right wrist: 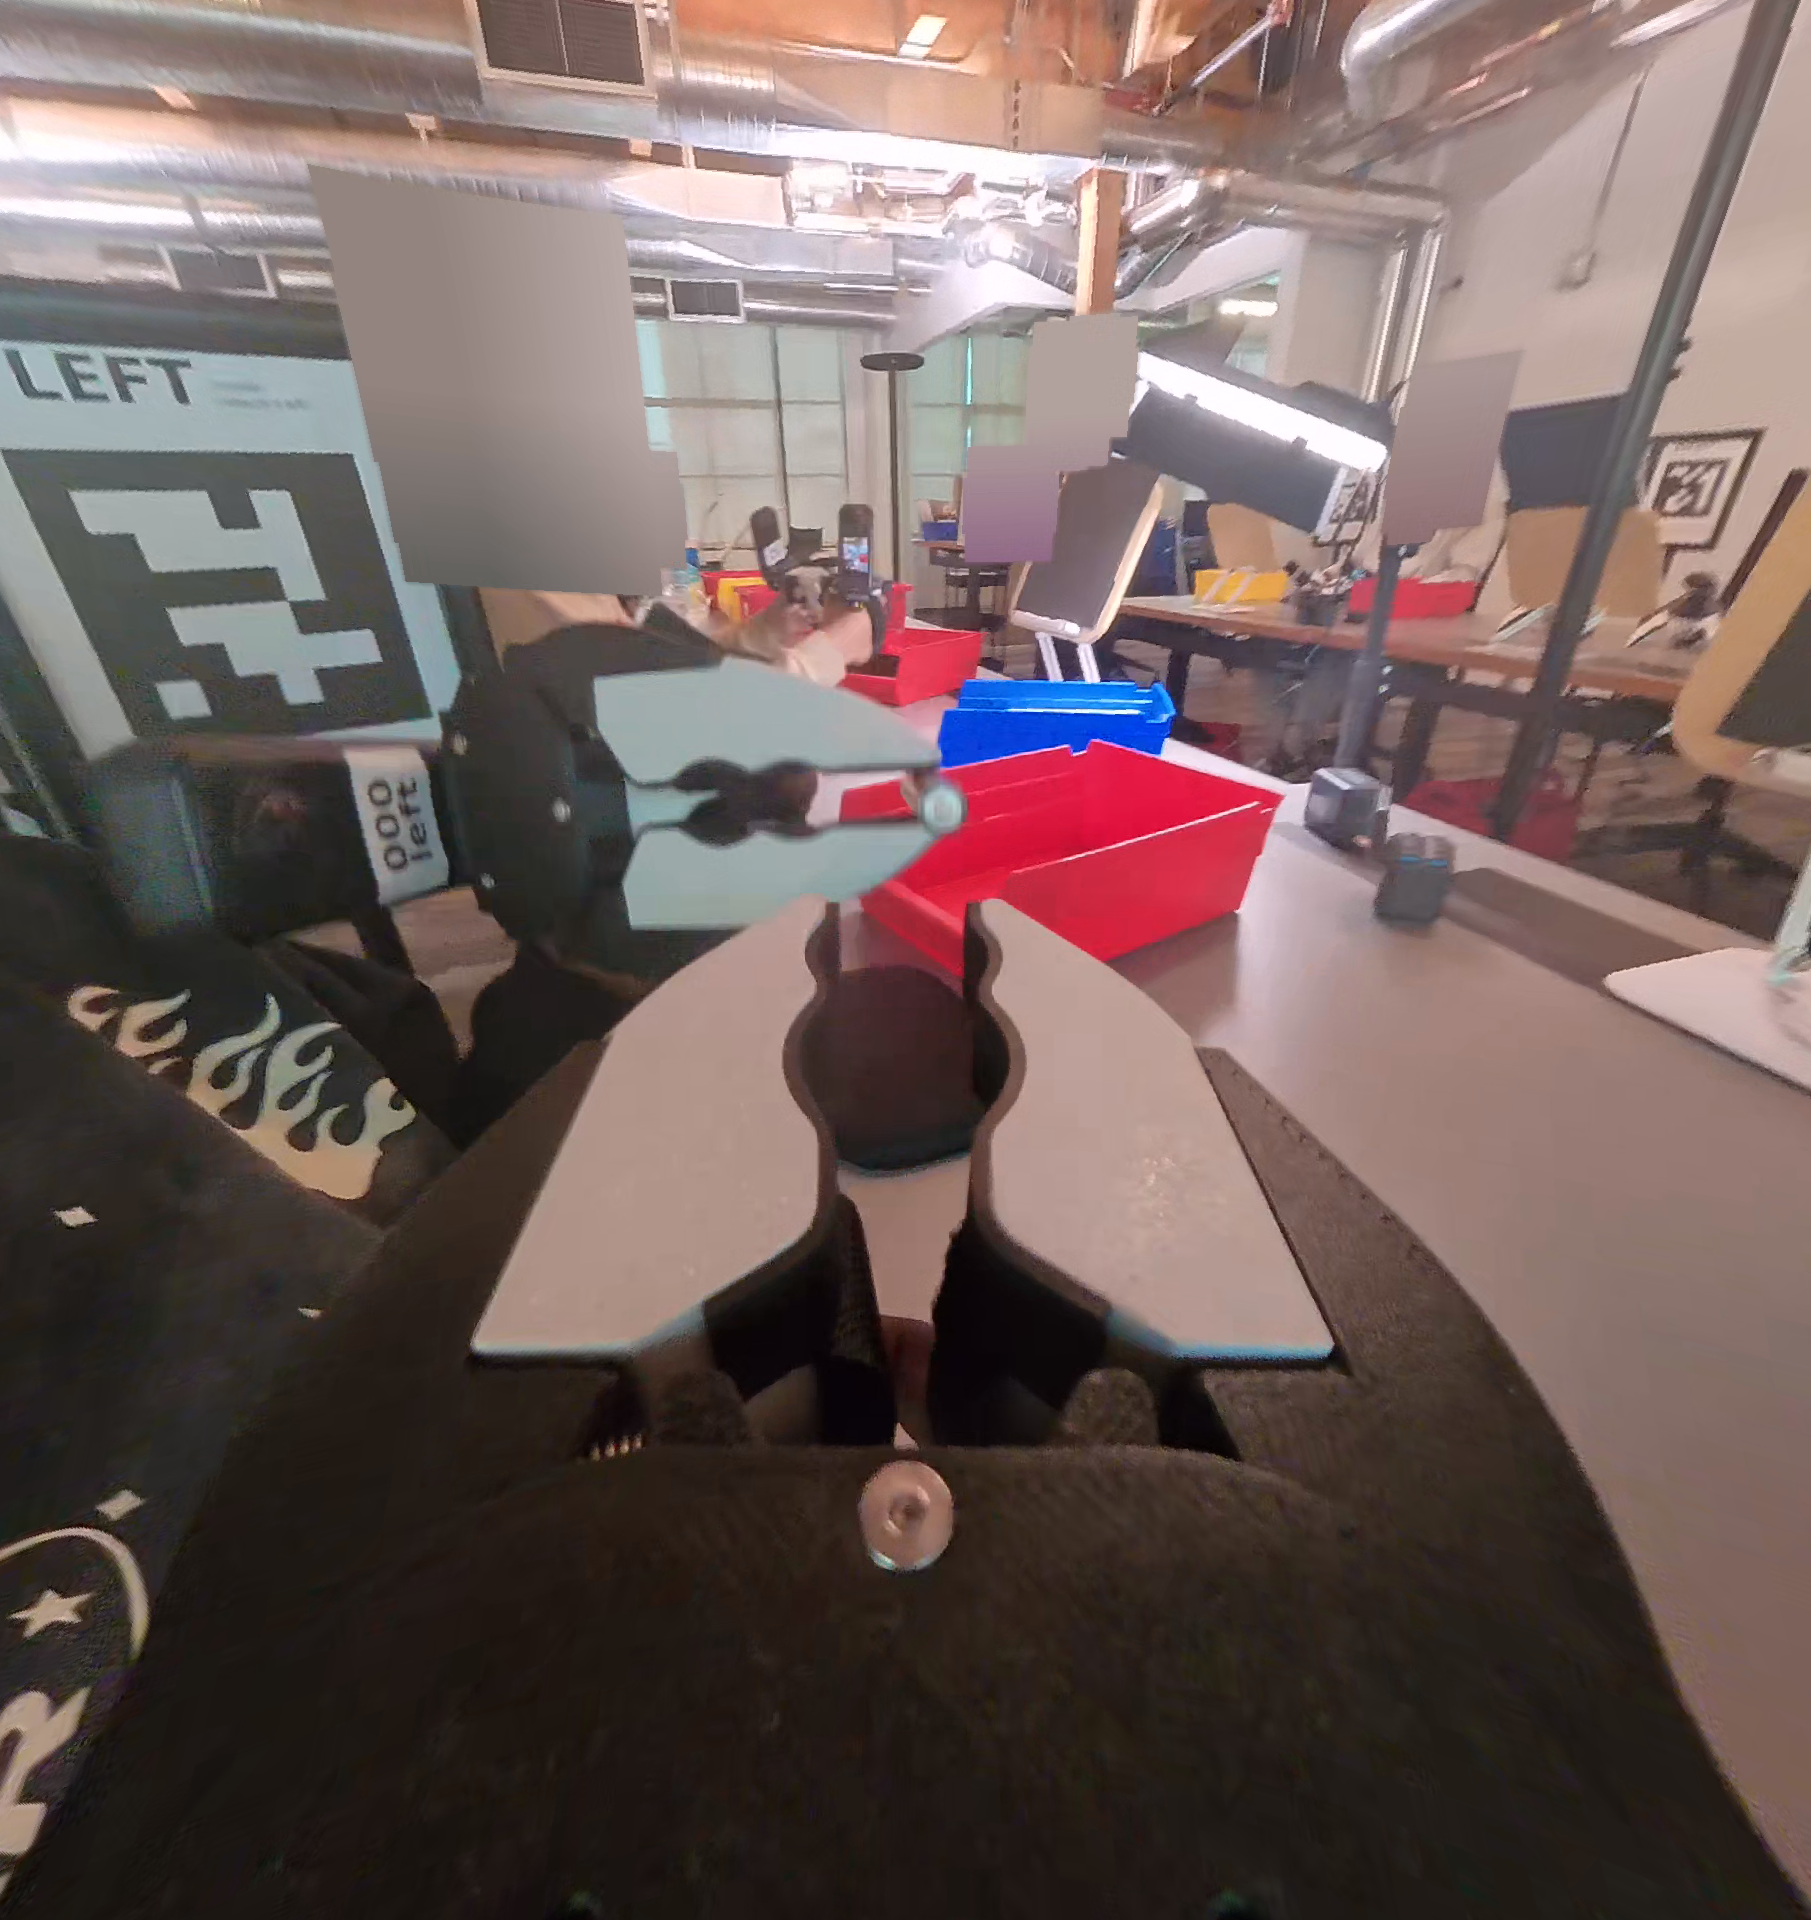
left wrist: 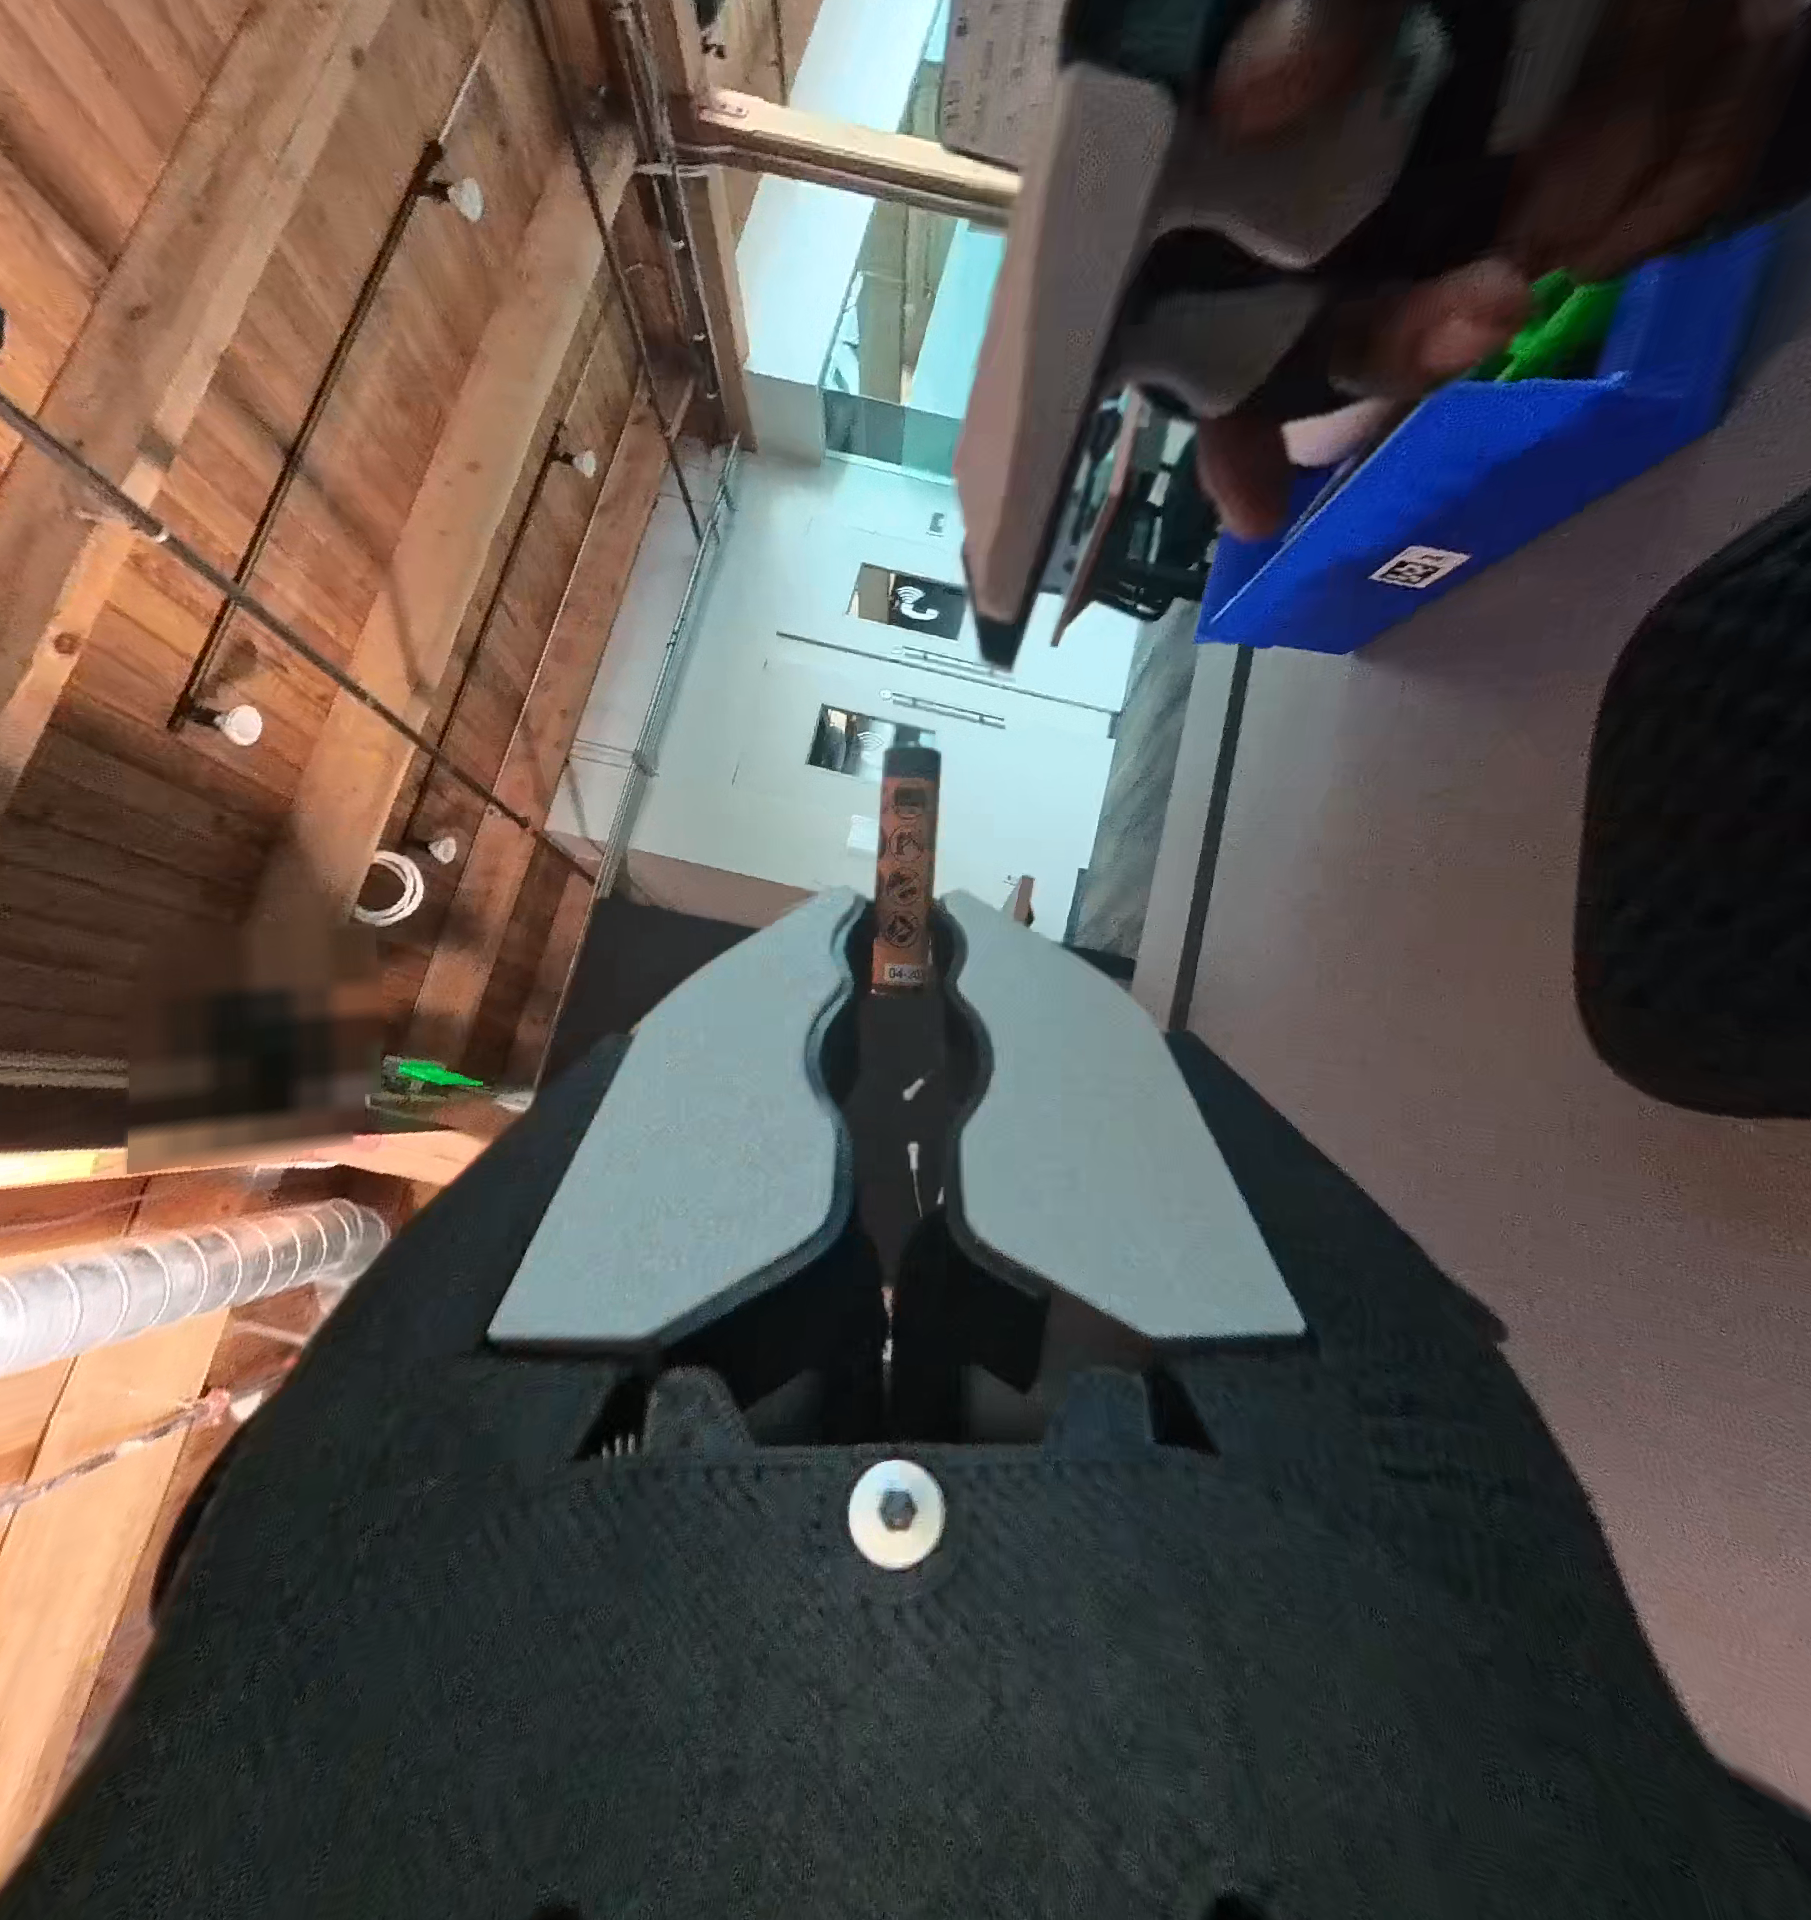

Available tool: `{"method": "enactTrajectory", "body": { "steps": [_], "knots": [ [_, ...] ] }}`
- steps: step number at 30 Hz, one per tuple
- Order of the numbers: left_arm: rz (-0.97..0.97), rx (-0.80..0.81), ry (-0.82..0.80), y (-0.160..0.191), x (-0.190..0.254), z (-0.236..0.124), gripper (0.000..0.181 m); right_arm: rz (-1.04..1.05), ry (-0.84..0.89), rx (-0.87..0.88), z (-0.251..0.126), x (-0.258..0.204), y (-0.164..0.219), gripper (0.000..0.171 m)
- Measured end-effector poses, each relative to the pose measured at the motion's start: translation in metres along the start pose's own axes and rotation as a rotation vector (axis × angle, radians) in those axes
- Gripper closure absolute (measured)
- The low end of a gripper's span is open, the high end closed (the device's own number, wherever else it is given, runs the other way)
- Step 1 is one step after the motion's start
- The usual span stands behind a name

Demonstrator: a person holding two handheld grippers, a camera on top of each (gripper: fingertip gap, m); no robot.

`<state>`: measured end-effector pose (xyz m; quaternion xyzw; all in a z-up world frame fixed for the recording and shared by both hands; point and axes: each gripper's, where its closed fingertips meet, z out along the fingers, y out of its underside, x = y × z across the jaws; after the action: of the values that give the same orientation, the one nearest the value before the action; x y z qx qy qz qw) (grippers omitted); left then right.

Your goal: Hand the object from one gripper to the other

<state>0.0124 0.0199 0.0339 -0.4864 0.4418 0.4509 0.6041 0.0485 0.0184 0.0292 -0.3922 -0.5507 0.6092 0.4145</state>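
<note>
- Left gripper [left wrist: 901,925]: grey fingers clamped on a slim orange-and-black cylindrical object [left wrist: 907,852], which projects forward past the fingertips
- Right gripper [right wrist: 896,935]: fingers parted, nothing between them; the object's round end [right wrist: 940,805] sits just ahead of and above its tips
- Beyond the tips: red plastic bin [right wrist: 1109,852], then blue plastic bin [right wrist: 1052,717], on the grey table [right wrist: 1452,1091]

Grey table [right wrist: 1503,1195] under and ahead of right jaws. Red bin [right wrist: 1077,852] just beyond jaw tips, blue bin [right wrist: 1055,717] behind it. Small black camera [right wrist: 1412,875] right of jaws, white monitor base [right wrist: 1732,1013] further right.
</note>
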Motion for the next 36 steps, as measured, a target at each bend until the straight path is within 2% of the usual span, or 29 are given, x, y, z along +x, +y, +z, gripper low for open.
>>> {"method": "enactTrajectory", "body": {
  "steps": [9,36],
  "knots": [
    [0.015,0.017,0.115,-0.002,0.031,0.017,0.171,0.183,-0.009,-0.052,-0.003,0.022,0.017,0.156],
    [0.022,0.009,0.191,0.003,0.054,0.027,0.171,0.184,-0.011,-0.156,0.006,0.034,0.044,0.161]
  ]
}}
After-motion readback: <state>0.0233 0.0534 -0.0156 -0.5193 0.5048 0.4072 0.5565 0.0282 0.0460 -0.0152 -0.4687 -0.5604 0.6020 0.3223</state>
